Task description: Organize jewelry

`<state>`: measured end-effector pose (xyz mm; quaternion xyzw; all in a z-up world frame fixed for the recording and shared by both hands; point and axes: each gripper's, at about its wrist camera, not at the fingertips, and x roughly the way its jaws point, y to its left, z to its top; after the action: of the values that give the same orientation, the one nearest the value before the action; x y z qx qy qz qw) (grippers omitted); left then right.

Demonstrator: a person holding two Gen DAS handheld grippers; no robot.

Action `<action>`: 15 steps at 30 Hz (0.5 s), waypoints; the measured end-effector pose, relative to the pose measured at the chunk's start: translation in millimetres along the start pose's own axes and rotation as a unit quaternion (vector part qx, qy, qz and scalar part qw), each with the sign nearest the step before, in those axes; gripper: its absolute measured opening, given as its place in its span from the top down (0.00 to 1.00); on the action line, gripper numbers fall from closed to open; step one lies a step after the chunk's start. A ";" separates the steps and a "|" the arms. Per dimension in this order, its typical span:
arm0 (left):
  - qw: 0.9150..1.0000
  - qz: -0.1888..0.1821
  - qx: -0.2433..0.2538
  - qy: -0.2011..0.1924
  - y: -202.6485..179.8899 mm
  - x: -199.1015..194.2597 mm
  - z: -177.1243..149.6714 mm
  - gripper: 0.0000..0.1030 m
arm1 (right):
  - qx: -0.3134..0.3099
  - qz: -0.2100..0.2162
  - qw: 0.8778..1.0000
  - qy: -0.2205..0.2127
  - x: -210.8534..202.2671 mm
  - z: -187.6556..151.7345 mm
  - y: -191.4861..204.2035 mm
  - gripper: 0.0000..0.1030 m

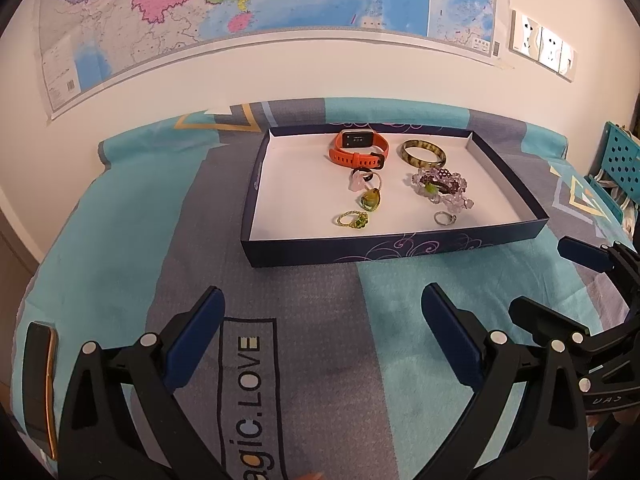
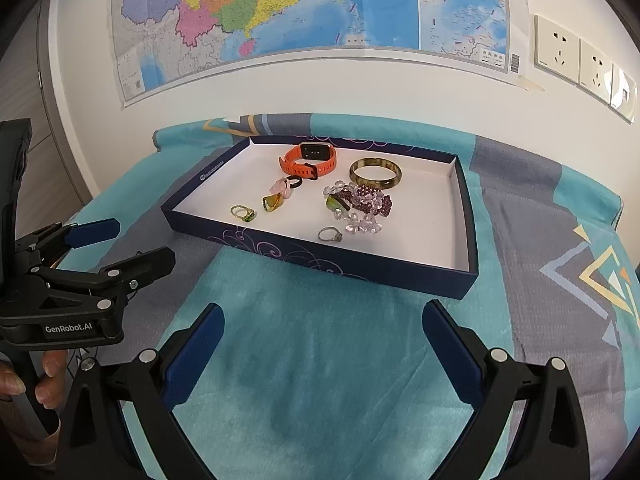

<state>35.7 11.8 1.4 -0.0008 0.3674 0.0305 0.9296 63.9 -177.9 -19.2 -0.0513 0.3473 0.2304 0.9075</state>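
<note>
A dark blue shallow box (image 1: 400, 246) (image 2: 340, 266) with a white floor lies on the cloth-covered table. In it are an orange watch (image 1: 357, 146) (image 2: 307, 158), a brown-green bangle (image 1: 423, 152) (image 2: 375, 173), a heap of purple and clear bead bracelets (image 1: 442, 187) (image 2: 362, 203), a silver ring (image 1: 444, 218) (image 2: 330, 234), a green bead ring (image 1: 352, 219) (image 2: 243, 212), an amber-green ring (image 1: 370, 199) (image 2: 272, 202) and a pink ring (image 1: 362, 178) (image 2: 282, 187). My left gripper (image 1: 322, 312) (image 2: 132, 242) and right gripper (image 2: 322, 328) (image 1: 548, 276) are open and empty, in front of the box.
A teal and grey cloth (image 2: 312, 360) covers the table. A dark phone-like object (image 1: 38, 388) lies at the left edge. A map (image 1: 256, 4) and wall sockets (image 2: 580, 60) are on the wall behind. A teal perforated crate (image 1: 622, 148) stands at the right.
</note>
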 end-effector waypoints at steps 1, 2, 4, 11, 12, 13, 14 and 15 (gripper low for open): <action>1.000 -0.001 0.000 0.001 -0.2 0.1 -0.5 0.06 | 0.000 0.000 1.000 -0.001 -0.1 -0.2 0.2 0.07; 1.000 -0.003 0.000 0.002 -0.3 0.1 -1.2 0.06 | 0.000 0.001 1.000 -0.001 0.0 -0.3 0.4 0.07; 1.000 -0.002 -0.001 0.003 0.0 0.4 -1.8 0.06 | 0.000 0.000 1.000 0.000 0.3 -0.8 0.9 0.07; 1.000 -0.003 -0.002 0.004 -0.9 0.1 -3.5 0.06 | -0.001 0.000 1.000 0.000 -0.7 -1.8 1.3 0.07; 1.000 -0.003 -0.002 0.004 -1.0 0.0 -3.7 0.06 | -0.002 -0.001 1.000 0.000 -0.8 -2.0 1.4 0.07; 1.000 -0.003 -0.002 0.004 -1.1 0.0 -3.7 0.06 | -0.002 -0.001 1.000 -0.001 -1.1 -2.1 1.1 0.07; 1.000 -0.004 -0.002 0.004 -1.0 0.0 -3.7 0.06 | -0.001 0.000 1.000 -0.001 -1.1 -2.1 1.0 0.07; 1.000 -0.003 -0.002 0.004 -1.1 -0.1 -3.8 0.06 | -0.001 0.000 1.000 -0.001 -1.1 -2.3 0.7 0.07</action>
<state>33.1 10.7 -1.3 -0.0044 0.3709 0.0283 0.9282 61.5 -178.3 -20.2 -0.0517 0.3465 0.2307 0.9078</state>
